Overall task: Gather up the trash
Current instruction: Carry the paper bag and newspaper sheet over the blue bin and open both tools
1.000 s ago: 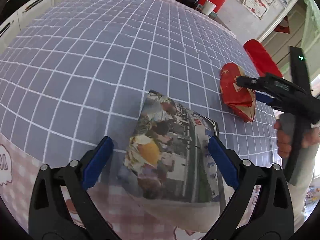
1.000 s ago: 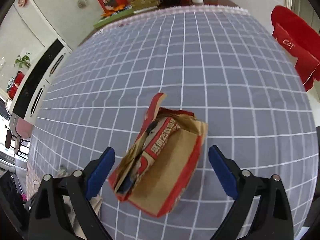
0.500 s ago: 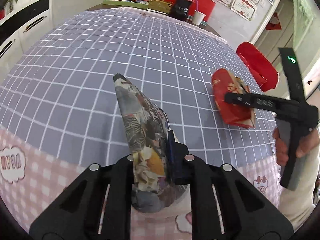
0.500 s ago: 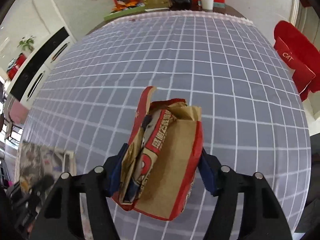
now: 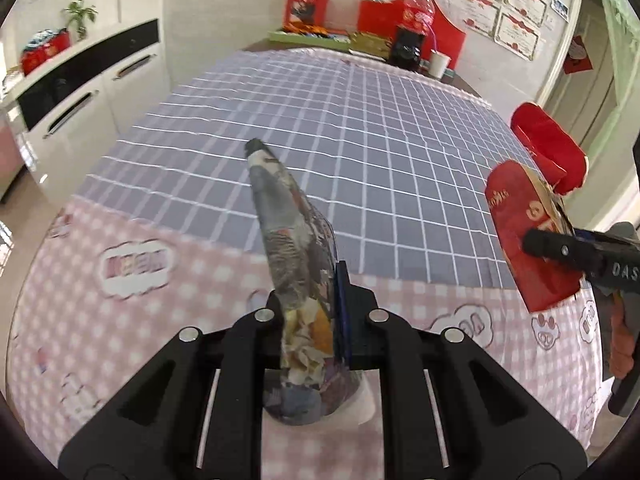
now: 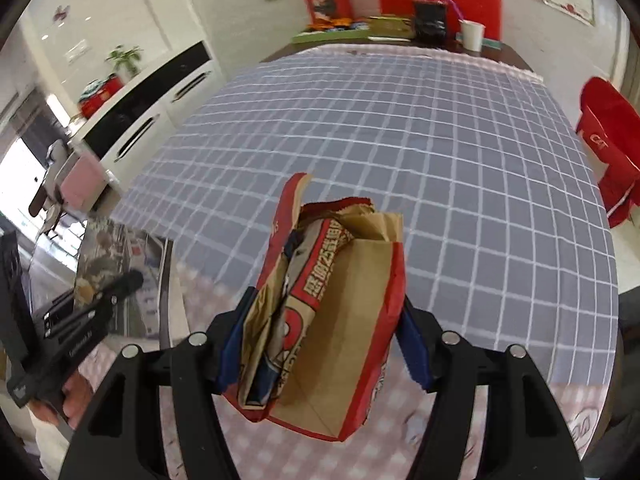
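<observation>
While pinched edge-on, the printed magazine (image 5: 296, 264) looks creased.

Left gripper (image 5: 310, 322): black plastic frame of angular arms with triangular cut-outs, round silver screws at the pivots, two pale guide rods, blue pads on the fingers. Right gripper (image 6: 320, 344): same black frame, silver screws, blue pads. White lettering on each black side housing. A hand (image 5: 622, 346) grips a grey handle.
</observation>
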`<state>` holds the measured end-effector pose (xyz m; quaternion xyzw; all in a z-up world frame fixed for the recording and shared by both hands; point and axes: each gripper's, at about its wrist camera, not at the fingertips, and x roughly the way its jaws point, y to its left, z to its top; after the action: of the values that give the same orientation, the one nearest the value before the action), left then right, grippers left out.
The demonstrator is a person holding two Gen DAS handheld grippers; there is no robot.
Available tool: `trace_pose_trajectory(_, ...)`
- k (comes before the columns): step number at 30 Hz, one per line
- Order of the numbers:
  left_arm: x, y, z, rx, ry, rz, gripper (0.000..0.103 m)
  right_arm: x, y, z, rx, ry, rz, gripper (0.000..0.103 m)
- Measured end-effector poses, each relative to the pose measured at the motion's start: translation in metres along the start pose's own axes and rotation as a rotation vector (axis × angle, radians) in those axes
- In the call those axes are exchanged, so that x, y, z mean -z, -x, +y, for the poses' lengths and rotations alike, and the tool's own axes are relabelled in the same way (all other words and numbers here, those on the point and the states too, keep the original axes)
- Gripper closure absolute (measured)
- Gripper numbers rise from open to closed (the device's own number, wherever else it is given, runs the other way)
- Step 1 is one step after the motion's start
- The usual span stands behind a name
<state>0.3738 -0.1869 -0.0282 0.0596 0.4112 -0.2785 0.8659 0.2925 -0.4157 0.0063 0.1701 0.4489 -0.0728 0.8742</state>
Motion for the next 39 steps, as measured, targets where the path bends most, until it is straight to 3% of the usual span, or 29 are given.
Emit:
trace_pose_trajectory(10, 0.042, 0.085, 0.054, -0.118, 0.076, -0.111, 0.089, 0.036, 0.022, 0.091, -0.102, 0.165, 0.001, 0.039)
trace_pose_trajectory(24, 0.139, 0.192, 0.178, -0.372, 0.315, -0.172, 0.089, 0.093, 0.012, 0.308, -0.352, 0.510, 0.110, 0.039)
trace_pose_trajectory(31, 0.199, 0.230, 0.231, -0.500, 0.453, -0.144, 0.089, 0.133, -0.003, 0.396, -0.432, 0.665, 0.184, 0.039)
trace_pose_trajectory(39, 0.258, 0.231, 0.273, -0.580, 0.572, -0.030, 0.089, 0.174, -0.021, 0.437, -0.460, 0.745, 0.254, 0.039)
